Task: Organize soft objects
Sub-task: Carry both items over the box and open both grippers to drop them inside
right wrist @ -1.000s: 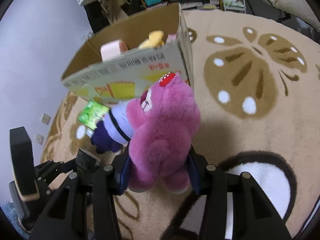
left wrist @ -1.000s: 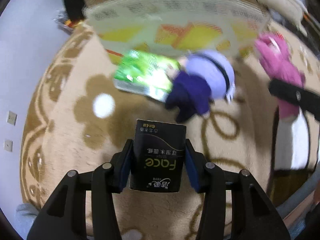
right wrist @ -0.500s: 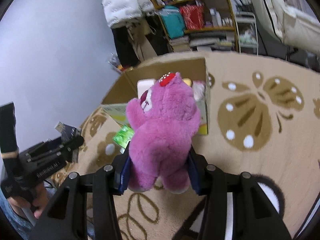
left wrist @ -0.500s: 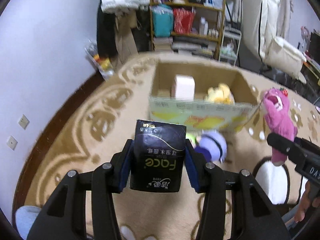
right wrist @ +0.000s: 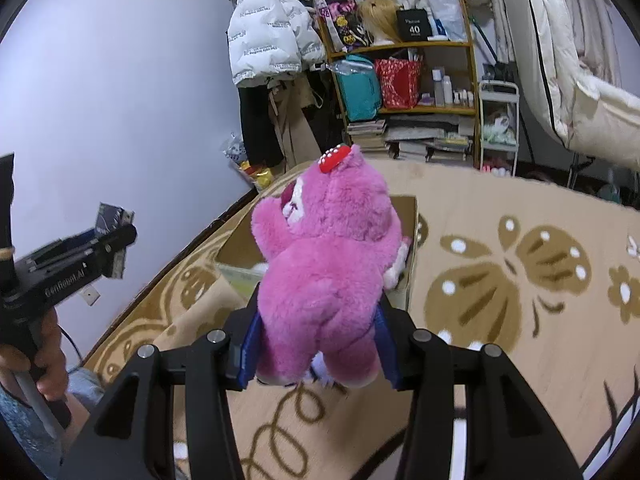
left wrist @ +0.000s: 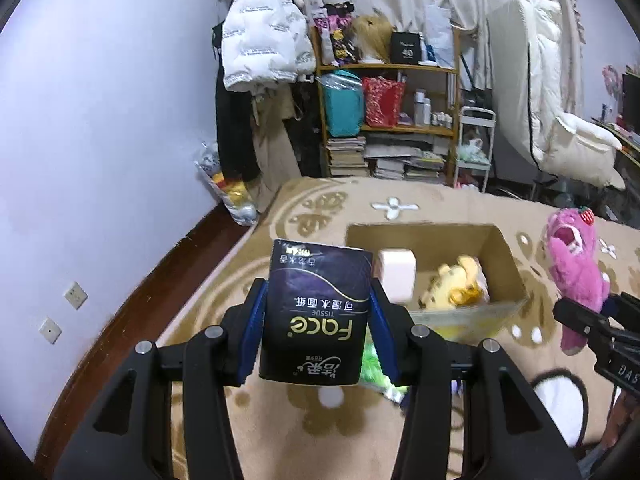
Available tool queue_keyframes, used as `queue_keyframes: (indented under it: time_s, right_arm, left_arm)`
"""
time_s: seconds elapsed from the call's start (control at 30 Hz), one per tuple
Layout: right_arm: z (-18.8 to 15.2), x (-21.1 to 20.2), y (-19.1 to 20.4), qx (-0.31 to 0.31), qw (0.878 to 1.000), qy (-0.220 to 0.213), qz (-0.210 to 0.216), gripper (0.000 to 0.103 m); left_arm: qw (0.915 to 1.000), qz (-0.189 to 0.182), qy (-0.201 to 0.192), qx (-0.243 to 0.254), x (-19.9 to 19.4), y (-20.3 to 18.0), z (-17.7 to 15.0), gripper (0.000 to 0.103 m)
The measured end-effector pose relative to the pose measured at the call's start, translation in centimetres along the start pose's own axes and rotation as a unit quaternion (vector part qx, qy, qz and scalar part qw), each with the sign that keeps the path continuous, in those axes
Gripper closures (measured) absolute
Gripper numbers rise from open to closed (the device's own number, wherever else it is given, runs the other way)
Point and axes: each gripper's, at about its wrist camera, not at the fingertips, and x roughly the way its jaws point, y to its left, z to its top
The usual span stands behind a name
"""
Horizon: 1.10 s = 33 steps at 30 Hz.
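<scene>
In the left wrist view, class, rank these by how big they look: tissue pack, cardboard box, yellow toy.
1. cardboard box
2. tissue pack, though nearness to the camera enlarges it
3. yellow toy

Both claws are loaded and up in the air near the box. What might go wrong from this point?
1. The pink plush bear is gripped only at its lower body by the right claw; its bulk stands above the pads and may flop or slip.
2. The cardboard box already holds a yellow plush and a white block, so the bear and the black tissue pack may land on its rim.
</scene>
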Motion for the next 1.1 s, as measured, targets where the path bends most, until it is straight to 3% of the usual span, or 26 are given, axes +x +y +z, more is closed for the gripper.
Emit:
queue_keyframes:
  time_s: [0.4,0.6,1.1]
  right_arm:
    - [3.0,4.5,-0.6,-0.017,1.0,0.01,-0.005,0.052]
    - [3.2,7.0,-0.8,-0.042,0.999,0.015,-0.004,0.052]
    - [1.5,11.2,-1.0,-0.048,0.998,0.04,-0.005,0.051]
  left_arm:
    - [0.9995,-0.015,-0.028,0.007,3.3,-0.4,4.2,0.056]
    - [0.9984,-0.053,-0.017,0.009,5.7,-1.5,3.5,0.056]
    - [0.995,-0.089,0.036,0.029,11.6,-4.8,0.7,0.056]
